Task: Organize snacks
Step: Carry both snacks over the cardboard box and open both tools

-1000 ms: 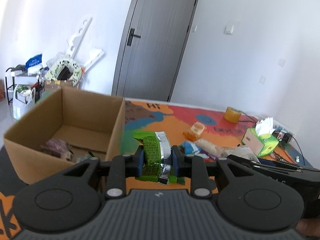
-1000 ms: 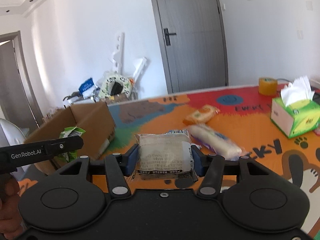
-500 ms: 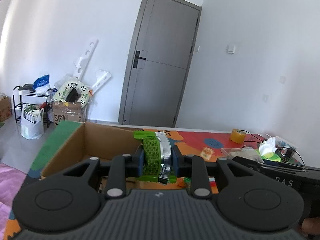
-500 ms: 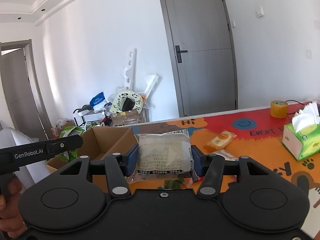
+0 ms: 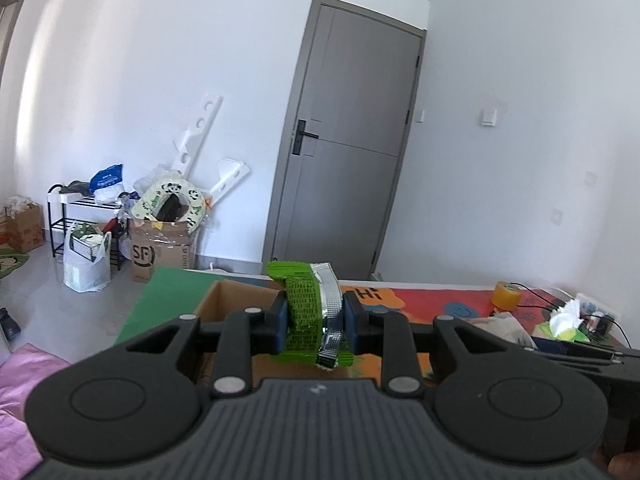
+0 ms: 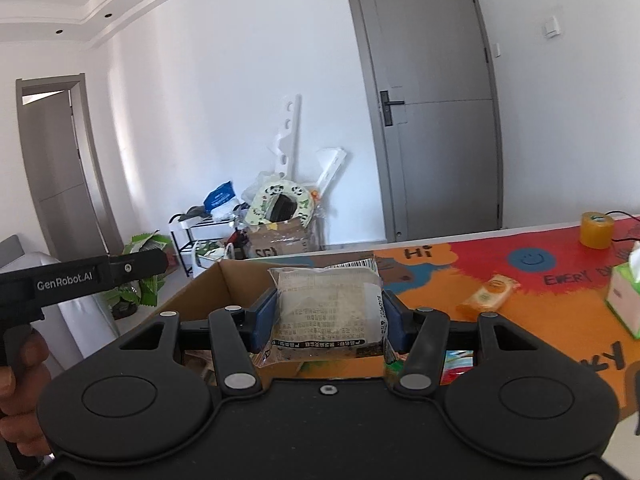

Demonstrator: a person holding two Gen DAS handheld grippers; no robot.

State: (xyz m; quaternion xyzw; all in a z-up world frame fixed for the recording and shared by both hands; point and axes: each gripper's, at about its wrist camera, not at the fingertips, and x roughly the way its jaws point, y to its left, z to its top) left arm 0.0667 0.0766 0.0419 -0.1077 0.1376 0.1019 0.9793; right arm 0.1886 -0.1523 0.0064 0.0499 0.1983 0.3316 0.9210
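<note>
The left claw (image 5: 314, 322) is clamped on a green snack packet (image 5: 301, 312) with a silver foil side; the blue pads press on its two faces. The packet stands on end between them, its long axis running up and down, its serrated top edge above the pads and its crumpled lower end hanging just below. It is held in the air over the near wall of an open cardboard box (image 5: 240, 300), which sits at the left end of the surface (image 5: 440, 300), on a colourful printed mat.

The right claw (image 6: 328, 316) is clamped on a pale, clear-wrapped snack pack (image 6: 326, 308) with printed text on its face. The pads press on its left and right ends, so its long axis lies across the claw, roughly level, and its flat face tilts toward the camera. It too is held off the surface, in front of the open box (image 6: 224, 284).

In the right wrist view, an orange snack packet (image 6: 490, 292) lies flat on the mat, its long axis slanting toward the far right corner. A roll of yellow tape (image 6: 597, 229) stands near the far edge, and a green tissue box (image 6: 624, 300) sits at the right edge. The left gripper's handle, with a hand (image 6: 20, 380) on it, shows at the left.
</note>
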